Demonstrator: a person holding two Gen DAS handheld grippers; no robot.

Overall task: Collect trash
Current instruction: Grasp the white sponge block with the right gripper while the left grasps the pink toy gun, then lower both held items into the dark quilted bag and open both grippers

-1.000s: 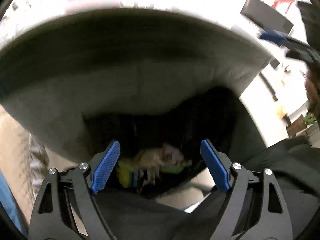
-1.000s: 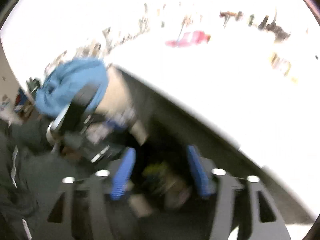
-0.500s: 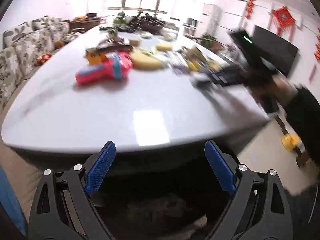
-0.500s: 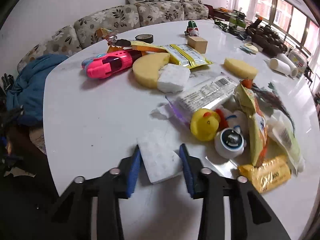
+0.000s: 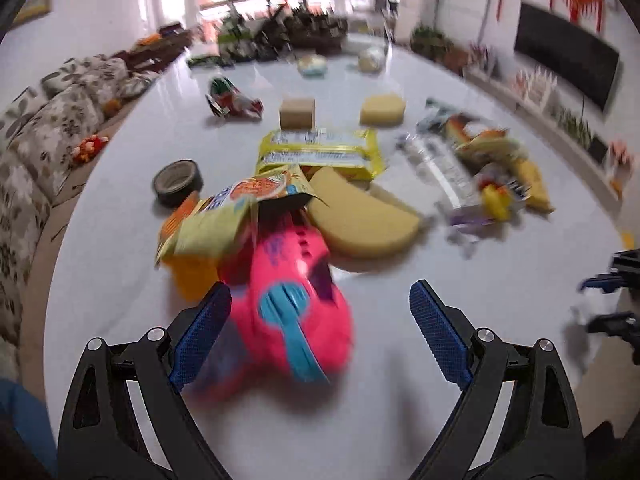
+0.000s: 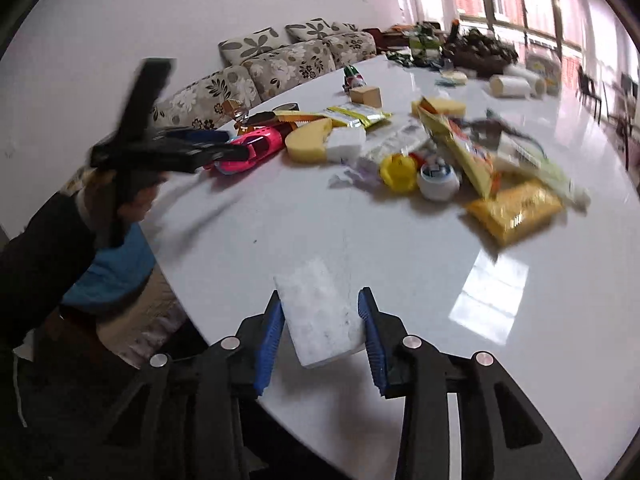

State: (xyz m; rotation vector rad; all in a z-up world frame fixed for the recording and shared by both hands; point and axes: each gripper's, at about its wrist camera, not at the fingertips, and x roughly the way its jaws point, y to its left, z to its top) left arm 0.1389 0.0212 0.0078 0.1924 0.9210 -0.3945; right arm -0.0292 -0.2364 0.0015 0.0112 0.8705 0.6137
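Trash is scattered over the white table [image 6: 280,232]: a yellow snack bag [image 6: 516,210] at right of the right wrist view, and an orange-and-yellow wrapper [image 5: 232,216] at centre-left of the left wrist view, draped over a pink toy [image 5: 288,304]. The right gripper [image 6: 322,328], its jaws having just eased slightly wider, holds a white sponge block [image 6: 318,316] between its blue pads at bottom centre. The left gripper [image 5: 320,332] stands wide apart and empty, with the pink toy between its fingers but untouched.
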